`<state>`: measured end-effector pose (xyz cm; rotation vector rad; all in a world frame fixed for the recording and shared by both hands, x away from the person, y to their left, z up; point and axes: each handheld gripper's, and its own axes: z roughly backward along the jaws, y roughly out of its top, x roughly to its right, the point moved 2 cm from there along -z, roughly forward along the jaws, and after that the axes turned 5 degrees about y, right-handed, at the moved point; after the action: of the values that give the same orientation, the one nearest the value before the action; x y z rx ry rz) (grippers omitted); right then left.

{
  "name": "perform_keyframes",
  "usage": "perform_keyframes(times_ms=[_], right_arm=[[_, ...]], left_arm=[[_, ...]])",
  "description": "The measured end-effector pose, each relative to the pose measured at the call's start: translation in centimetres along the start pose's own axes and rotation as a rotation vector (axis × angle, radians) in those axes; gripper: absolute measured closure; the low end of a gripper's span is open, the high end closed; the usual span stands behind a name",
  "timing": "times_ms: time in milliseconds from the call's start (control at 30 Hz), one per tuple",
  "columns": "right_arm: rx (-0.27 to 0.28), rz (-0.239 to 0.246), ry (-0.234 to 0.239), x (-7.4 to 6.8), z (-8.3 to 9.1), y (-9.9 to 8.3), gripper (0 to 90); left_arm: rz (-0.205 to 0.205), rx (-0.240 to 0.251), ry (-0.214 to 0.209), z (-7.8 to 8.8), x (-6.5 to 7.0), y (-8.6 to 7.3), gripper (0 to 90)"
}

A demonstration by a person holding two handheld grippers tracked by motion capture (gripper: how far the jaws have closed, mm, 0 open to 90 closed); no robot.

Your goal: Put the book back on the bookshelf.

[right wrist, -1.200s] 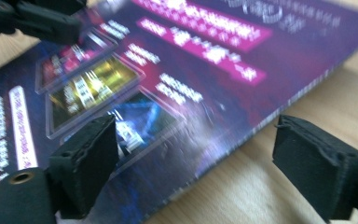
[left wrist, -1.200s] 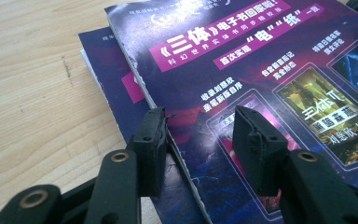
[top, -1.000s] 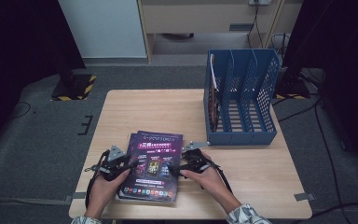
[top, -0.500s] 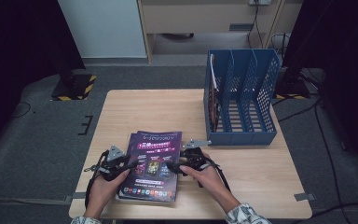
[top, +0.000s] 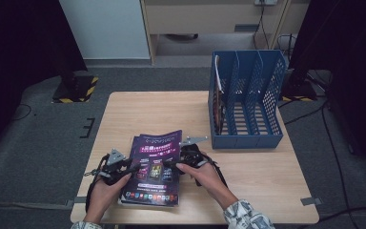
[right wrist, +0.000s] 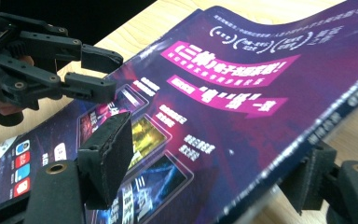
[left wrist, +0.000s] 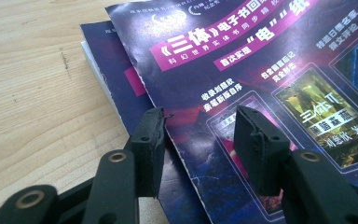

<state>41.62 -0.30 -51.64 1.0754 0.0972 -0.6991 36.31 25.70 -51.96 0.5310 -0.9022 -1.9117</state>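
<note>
You are closing the right gripper (right wrist: 214, 163) around the top magazine's (top: 155, 160) lifted right edge, not yet pinching; keep the spread left gripper (left wrist: 198, 140) pressing near its left edge.

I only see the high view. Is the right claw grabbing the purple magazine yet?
Observer: Not quite. The right gripper has just been closing its jaws. The top magazine has its edge lifted between them, one jaw above and one below.
Operator: What's the left claw doing?
Observer: The left gripper is open at the cover's other edge, pinching nothing.
Operator: Is anything underneath?
Observer: Yes, a second magazine with a similar purple cover lies below it.
</note>
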Motion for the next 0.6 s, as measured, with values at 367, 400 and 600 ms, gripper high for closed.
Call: perform_keyframes(times_ms=[367,400,600], right_arm=[[-0.027,0.007,-0.007,-0.3,-1.3,1.4,28.2],[-0.028,0.008,-0.007,-0.2,-1.3,1.6,28.7],[-0.038,0.012,-0.018,-0.5,-2.0,2.5,30.9]], left_arm=[[0.001,0.004,-0.001,0.0,0.0,-0.1,53.1],[0.0,0.005,0.0,0.0,0.0,-0.1,53.1],[0.009,0.008,-0.006,0.0,-0.1,-0.1,52.6]])
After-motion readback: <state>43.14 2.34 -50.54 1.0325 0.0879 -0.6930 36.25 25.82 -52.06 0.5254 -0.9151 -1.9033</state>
